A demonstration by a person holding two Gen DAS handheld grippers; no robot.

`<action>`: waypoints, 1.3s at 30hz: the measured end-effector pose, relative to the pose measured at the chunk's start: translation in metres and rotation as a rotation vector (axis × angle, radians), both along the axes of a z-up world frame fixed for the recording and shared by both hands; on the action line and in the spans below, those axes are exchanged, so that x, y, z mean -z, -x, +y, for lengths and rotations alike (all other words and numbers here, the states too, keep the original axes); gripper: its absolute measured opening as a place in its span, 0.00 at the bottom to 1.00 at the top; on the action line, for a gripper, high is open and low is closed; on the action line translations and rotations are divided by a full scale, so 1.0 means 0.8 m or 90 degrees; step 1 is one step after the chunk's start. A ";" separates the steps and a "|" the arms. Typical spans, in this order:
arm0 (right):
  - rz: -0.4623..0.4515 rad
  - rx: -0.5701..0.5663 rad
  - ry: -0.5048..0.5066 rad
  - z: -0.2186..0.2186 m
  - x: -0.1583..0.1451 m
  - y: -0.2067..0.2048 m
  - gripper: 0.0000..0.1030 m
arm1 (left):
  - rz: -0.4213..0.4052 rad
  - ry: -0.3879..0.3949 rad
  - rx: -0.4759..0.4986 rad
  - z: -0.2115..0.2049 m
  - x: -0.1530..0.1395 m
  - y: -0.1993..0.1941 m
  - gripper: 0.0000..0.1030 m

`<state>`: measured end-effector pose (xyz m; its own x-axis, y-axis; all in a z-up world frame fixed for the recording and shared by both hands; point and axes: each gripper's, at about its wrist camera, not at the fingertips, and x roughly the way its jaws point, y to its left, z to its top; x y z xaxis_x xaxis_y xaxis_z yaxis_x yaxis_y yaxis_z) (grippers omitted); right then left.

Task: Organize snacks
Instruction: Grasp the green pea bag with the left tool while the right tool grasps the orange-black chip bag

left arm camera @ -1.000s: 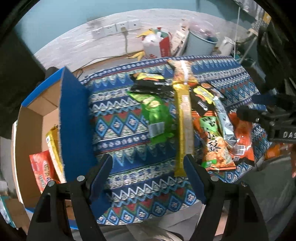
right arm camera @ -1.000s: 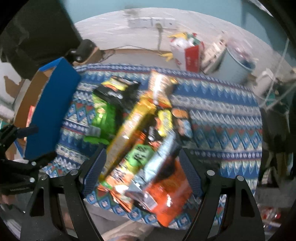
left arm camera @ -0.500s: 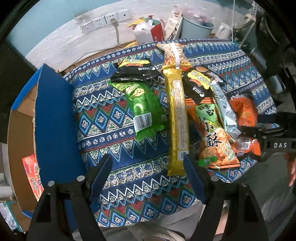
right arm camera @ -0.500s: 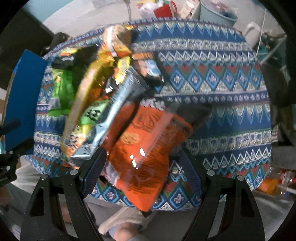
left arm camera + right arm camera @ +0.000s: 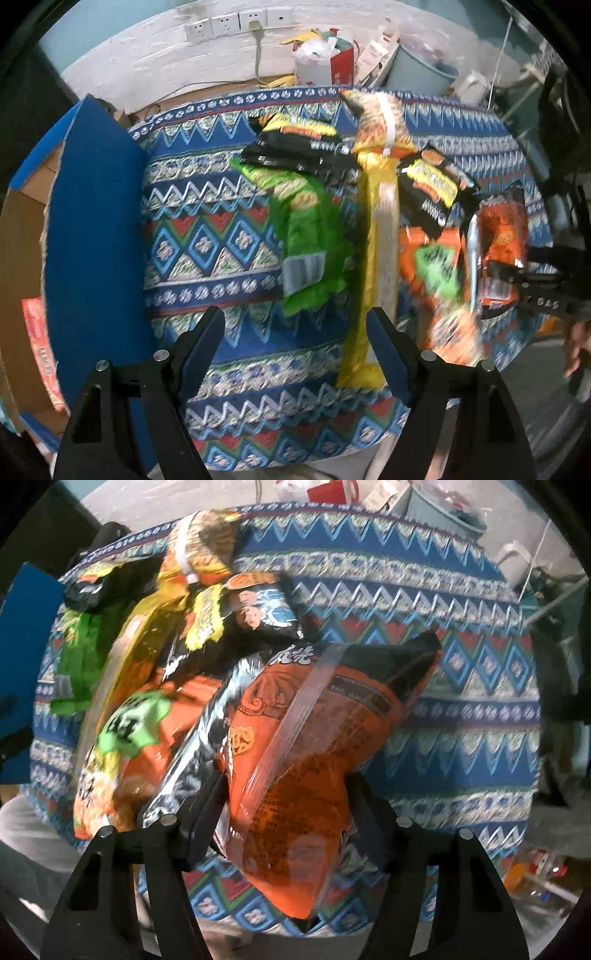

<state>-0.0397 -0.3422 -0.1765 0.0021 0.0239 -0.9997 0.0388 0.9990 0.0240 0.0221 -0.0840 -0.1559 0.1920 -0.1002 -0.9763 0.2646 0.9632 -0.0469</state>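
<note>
Both grippers have descended toward the patterned blue cloth-covered table (image 5: 207, 236) since the earlier frames, and the snack pile now fills much more of each view. My right gripper (image 5: 284, 794) has just been closing its jaws, with the crinkly orange foil snack bag (image 5: 314, 746) between them. The jaws stand partly closed, flanking the bag's lower half; I cannot confirm from this view that the pads press on it yet, so I treat the grasp as incomplete. In the left wrist view the same orange bag (image 5: 502, 236) lies at the right-hand end of the pile, with the right gripper (image 5: 517, 280) over it.

My left gripper (image 5: 295, 336) hangs wide open and holds nothing. Its jaws frame bare cloth; the long yellow foil packet (image 5: 380, 236) runs down past the inner edge of one finger, and the bright green plastic snack bag (image 5: 310, 236) lies just above the gap. I judge this hand is staged for the next pick while the right one works.

Beside the table on the left stands the cardboard box with blue outer flaps (image 5: 92, 236), open, with a red packet (image 5: 40, 339) already inside. I judge it to be the destination, placed near so transfers stay short.

The bags overlap, so closing on the orange one may drag the silver-and-black foil packet (image 5: 207, 746) touching its left side.
</note>
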 end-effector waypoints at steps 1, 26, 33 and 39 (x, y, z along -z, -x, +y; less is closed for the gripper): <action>-0.003 -0.001 0.004 -0.001 0.000 -0.002 0.64 | -0.003 0.002 -0.006 -0.003 0.000 -0.004 0.78; -0.061 -0.002 0.023 -0.051 0.015 -0.037 0.56 | 0.031 0.010 -0.085 -0.040 0.074 -0.088 0.78; -0.070 0.007 0.038 -0.061 0.003 -0.035 0.52 | 0.040 0.040 -0.074 -0.034 0.081 -0.083 0.47; -0.095 0.007 0.054 -0.067 -0.019 -0.031 0.50 | 0.024 0.020 -0.052 -0.029 0.070 -0.071 0.35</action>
